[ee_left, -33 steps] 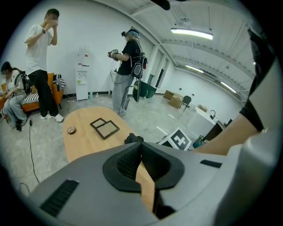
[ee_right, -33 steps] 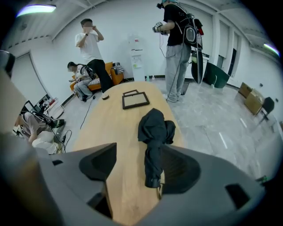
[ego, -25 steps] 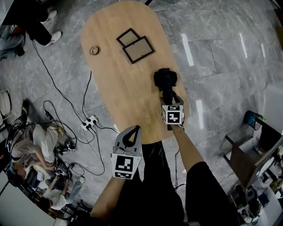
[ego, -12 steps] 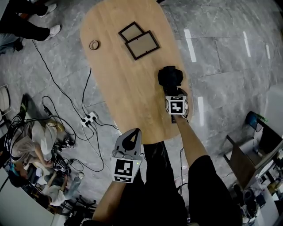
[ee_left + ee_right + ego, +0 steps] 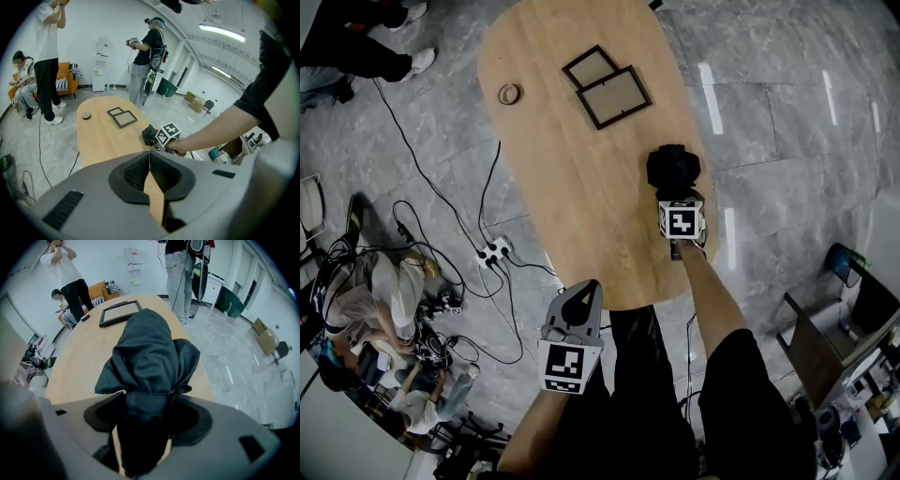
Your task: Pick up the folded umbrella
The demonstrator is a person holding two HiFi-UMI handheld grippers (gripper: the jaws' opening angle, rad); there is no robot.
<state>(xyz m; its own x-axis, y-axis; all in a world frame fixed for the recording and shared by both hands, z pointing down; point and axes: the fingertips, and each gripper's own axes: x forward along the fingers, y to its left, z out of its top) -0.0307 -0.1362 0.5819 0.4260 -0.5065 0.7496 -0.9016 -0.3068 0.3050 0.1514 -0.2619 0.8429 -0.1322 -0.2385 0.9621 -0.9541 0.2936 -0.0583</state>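
Note:
The folded umbrella [image 5: 673, 169], a black bundle of cloth, is at the right edge of the wooden table [image 5: 572, 187]. My right gripper [image 5: 677, 194] is shut on its near end, with the marker cube just behind. In the right gripper view the umbrella [image 5: 147, 352] fills the middle, its handle end clamped between the jaws of that gripper [image 5: 143, 423]. I cannot tell whether it touches the tabletop. My left gripper [image 5: 586, 289] hangs off the table's near end, shut and holding nothing. Seen along its own jaws, the left gripper [image 5: 150, 157] points at the umbrella [image 5: 149, 135].
Two dark picture frames [image 5: 607, 84] lie at the far end of the table, with a tape roll [image 5: 508, 94] to their left. A power strip [image 5: 492, 253] and cables lie on the floor at left, near seated people [image 5: 384, 300]. More people stand beyond the table [image 5: 49, 56].
The right gripper and the umbrella have shifted a little toward the far right, and the marker cube now sits closer to the bundle. The left gripper has barely moved.

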